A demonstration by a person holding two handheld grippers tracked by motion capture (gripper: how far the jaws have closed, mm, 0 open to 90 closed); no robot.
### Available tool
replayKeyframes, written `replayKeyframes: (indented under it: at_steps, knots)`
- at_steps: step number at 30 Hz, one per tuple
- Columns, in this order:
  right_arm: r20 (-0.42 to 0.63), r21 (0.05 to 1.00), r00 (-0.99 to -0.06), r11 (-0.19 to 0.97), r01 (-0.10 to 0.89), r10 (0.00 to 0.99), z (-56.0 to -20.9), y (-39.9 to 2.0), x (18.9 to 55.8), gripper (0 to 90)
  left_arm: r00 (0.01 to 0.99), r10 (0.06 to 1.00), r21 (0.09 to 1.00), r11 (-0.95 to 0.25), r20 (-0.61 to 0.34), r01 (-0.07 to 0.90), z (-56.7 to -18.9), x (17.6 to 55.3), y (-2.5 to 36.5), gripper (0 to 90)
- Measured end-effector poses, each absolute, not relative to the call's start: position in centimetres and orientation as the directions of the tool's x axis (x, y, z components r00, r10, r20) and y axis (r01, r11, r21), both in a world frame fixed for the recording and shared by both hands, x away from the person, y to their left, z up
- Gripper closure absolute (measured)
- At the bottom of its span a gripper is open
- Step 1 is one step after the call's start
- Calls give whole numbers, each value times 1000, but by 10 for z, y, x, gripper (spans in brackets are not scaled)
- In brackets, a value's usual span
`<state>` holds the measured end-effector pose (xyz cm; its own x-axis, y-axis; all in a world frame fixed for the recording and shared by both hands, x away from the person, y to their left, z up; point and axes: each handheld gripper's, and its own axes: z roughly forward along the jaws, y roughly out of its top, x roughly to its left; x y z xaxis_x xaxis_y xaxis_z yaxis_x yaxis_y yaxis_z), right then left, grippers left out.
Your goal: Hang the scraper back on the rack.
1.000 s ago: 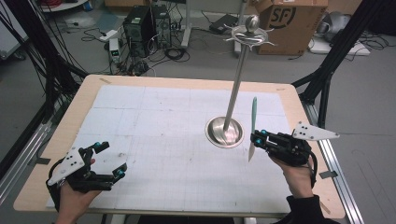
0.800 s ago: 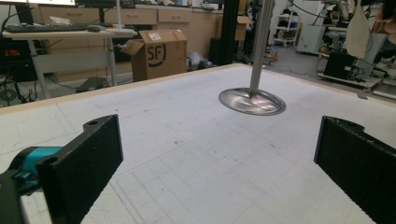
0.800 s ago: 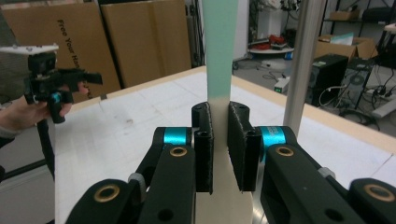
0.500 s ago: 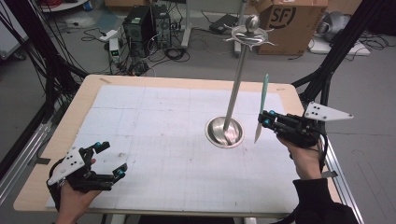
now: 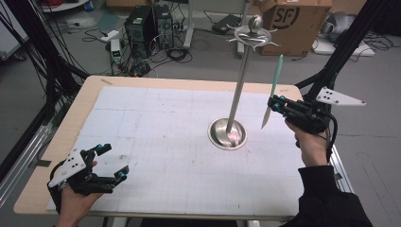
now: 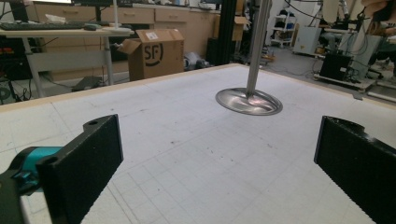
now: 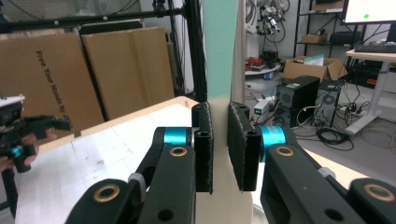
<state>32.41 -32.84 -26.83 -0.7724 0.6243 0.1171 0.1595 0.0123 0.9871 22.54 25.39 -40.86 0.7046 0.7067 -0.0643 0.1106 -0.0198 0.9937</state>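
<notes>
Lifting: my right gripper (image 5: 280, 105), jaws clamped on the long mint-handled utensil (image 5: 272, 90), has come up and outward from beside the stand's base (image 5: 228, 134) over the last second. Utensil now hangs near-upright in the air, right of the pole (image 5: 239, 80), its handle end nearing the hook head (image 5: 254, 36). Looks like hanging comes next. Left gripper (image 5: 108, 163) rests wide open and empty at the table's (image 5: 156, 127) near-left.

we see the stand (image 5: 228, 134) on the table (image 5: 156, 118), right of its middle, its pole rising to a hook piece (image 5: 254, 36). the knife (image 5: 271, 90) stands nearly upright just right of the pole, apart from it, between the right gripper (image 5: 275, 104)'s jaws. the left gripper (image 5: 108, 162) rests at the table's near left corner, well apart from the stand.
</notes>
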Motion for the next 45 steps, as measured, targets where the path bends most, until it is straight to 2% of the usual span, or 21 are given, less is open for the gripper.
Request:
replayKeyframes:
  at_steps: [12, 19, 45]
  knots:
    - [146, 986, -749, -30, 166, 646, -263, -330, 337, 811, 699, 713, 994, -31, -54, 109, -410, 224, 255, 17]
    - [125, 990, -756, -26, 141, 643, -260, -326, 338, 811, 691, 720, 993, -28, -58, 113, -412, 225, 257, 17]
    - [124, 989, -756, -14, 150, 643, -258, -321, 346, 811, 687, 724, 992, -30, -62, 121, -414, 226, 260, 17]
